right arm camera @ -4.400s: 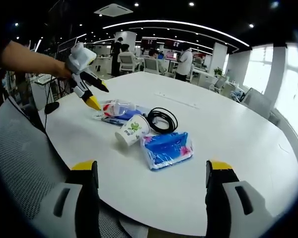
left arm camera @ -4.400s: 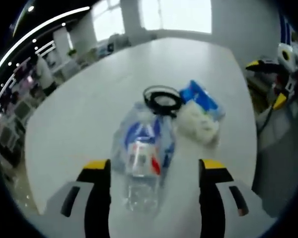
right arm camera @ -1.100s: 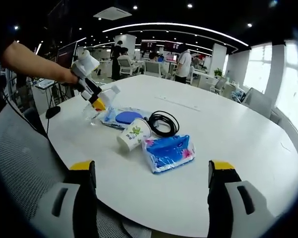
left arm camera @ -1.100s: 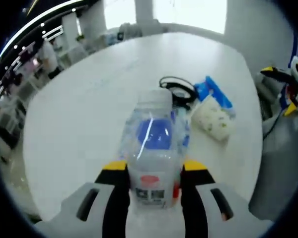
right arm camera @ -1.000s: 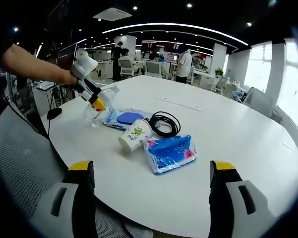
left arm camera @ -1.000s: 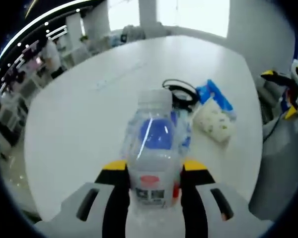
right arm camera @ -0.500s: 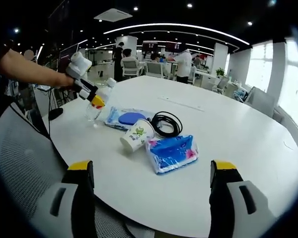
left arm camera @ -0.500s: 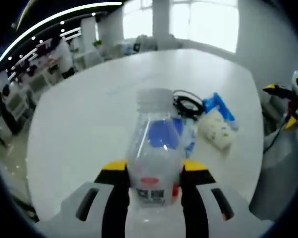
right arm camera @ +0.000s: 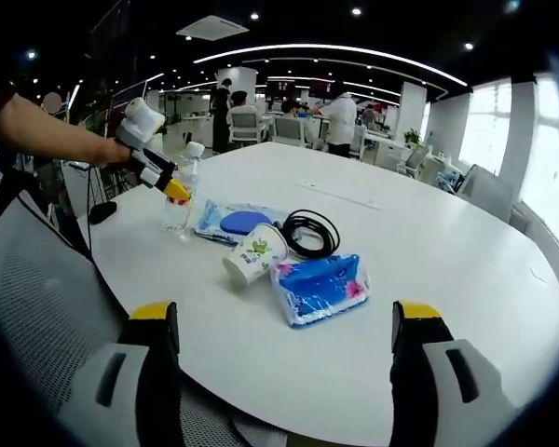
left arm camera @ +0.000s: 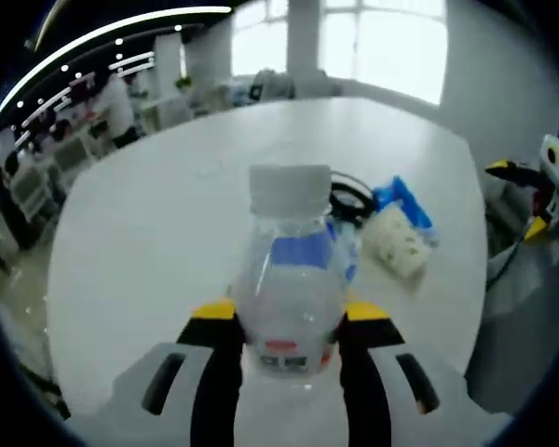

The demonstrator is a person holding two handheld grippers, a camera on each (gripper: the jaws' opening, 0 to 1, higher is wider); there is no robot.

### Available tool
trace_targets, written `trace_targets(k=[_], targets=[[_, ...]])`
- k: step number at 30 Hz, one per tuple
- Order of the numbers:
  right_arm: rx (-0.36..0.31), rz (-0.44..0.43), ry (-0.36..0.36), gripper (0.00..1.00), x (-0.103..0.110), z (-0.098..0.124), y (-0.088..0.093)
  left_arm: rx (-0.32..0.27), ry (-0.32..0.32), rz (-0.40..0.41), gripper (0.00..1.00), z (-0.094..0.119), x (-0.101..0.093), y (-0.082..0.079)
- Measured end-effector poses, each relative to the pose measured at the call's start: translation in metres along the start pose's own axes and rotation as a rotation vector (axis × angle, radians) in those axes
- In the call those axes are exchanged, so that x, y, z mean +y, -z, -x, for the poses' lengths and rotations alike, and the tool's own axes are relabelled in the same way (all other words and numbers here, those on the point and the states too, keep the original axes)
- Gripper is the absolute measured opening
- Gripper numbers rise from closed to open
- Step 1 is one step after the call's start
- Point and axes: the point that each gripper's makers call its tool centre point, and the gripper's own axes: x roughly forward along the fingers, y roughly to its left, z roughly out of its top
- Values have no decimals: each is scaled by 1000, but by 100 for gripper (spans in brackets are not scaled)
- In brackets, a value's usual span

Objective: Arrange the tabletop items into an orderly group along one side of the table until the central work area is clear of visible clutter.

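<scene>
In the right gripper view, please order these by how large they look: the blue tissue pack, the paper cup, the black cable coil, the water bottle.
1. Blue tissue pack
2. Black cable coil and paper cup: alike, unranked
3. Water bottle: looks smallest, but farthest away and partly hidden by the left gripper, so unsure

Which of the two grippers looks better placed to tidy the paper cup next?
Probably the right gripper: its jaws stand open and empty, facing the tipped cup. The left gripper is shut on the bottle.

Round white table [right arm camera: 429,242]. Near the left edge, clear bottle [right arm camera: 180,191] standing upright. Right of it, flat blue wipes pack [right arm camera: 231,222], coiled black cable [right arm camera: 306,232], tipped paper cup [right arm camera: 253,255], blue tissue pack [right arm camera: 320,287] nearest.
</scene>
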Motion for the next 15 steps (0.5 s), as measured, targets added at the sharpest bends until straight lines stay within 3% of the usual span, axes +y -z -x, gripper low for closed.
trace_targets(k=[15], targets=[[-1,6,1,94,1,0,-1,-19,31,28,38,9,-1,10]])
